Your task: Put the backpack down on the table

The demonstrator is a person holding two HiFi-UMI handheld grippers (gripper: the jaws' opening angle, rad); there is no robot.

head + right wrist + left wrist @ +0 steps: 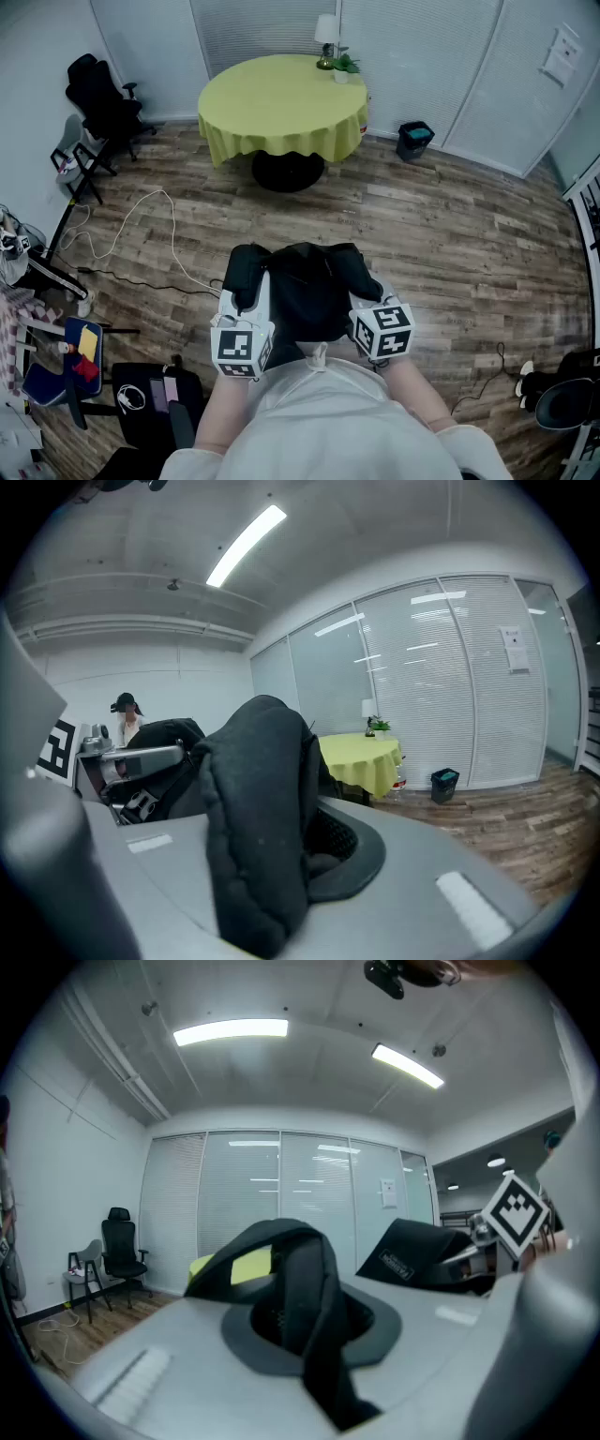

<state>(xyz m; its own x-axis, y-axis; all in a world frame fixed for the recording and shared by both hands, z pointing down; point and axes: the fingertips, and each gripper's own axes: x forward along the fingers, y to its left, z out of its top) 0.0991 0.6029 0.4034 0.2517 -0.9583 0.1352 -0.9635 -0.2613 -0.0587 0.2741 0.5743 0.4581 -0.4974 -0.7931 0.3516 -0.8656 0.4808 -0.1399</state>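
1. We hold the left gripper (247, 306) with its jaws pressed together on the left shoulder strap (310, 1283). In the left gripper view the black strap loops up over the jaws and passes down between them.
2. The backpack (306, 292) hangs between the two grippers, close in front of our body. It is above the wooden floor (441, 234) and rests on nothing.
3. We hold the right gripper (367, 302) with its jaws likewise pinched on the right shoulder strap (255, 808). In the right gripper view the thick padded strap fills the gap between the jaws.
4. The round table (277, 108) with the yellow cloth stands straight ahead of both grippers. It is well apart from the backpack, with open floor between.
5. The two grippers sit side by side and level with each other, so neither is nearer the table. We judge that both must travel forward together.
6. A lamp (326, 30) and a small plant (344, 66) stand at the far right edge of the table. The near and left parts of the cloth are bare and, in our judgement, suit the placement.
7. We judge the task to be in its carry phase. The backpack has not yet reached the table.
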